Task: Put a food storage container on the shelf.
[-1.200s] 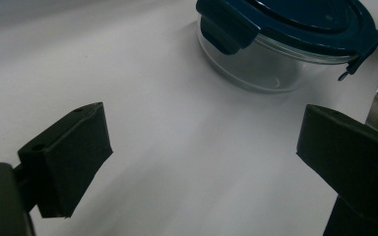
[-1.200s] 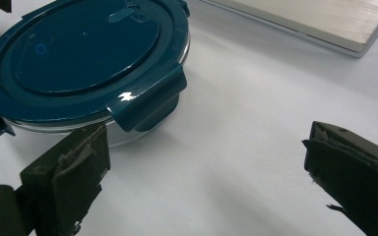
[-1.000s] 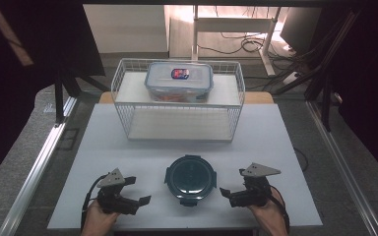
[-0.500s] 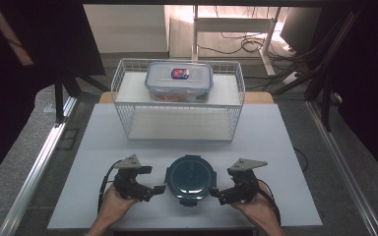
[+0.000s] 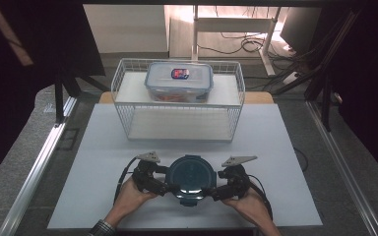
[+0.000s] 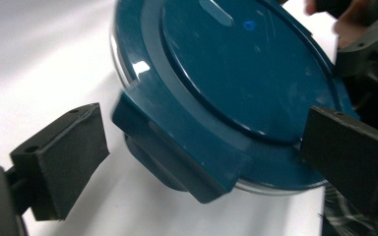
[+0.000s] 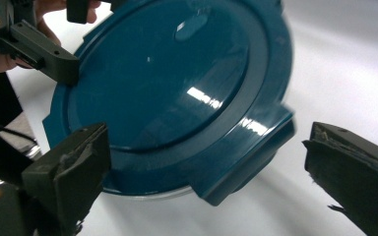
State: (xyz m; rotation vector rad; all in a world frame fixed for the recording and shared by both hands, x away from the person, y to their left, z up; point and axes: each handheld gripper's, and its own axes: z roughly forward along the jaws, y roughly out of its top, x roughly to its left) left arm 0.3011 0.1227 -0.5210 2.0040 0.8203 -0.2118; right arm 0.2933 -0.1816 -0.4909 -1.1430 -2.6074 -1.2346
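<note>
A round container with a dark teal lid point(image 5: 192, 175) sits on the white table near its front edge. My left gripper point(image 5: 169, 183) is at the container's left side and my right gripper point(image 5: 216, 185) at its right, both open. In the left gripper view the left gripper point(image 6: 206, 160) straddles a clip tab point(image 6: 177, 157) of the lid point(image 6: 256, 73), its jaws apart from it. In the right gripper view the right gripper point(image 7: 211, 174) straddles the opposite tab point(image 7: 248, 147) of the lid point(image 7: 167, 83), and the left gripper's jaw point(image 7: 39, 44) touches the far rim.
A white wire basket point(image 5: 178, 128) stands behind on the table point(image 5: 285, 147). Inside it, at the back, is a clear rectangular box with a grey-blue lid point(image 5: 178, 81). Bare table lies between basket and round container. Metal rails run along both sides.
Both grippers have moved inward from the sides and now flank the round container's clip tabs. The container and basket have not moved.
</note>
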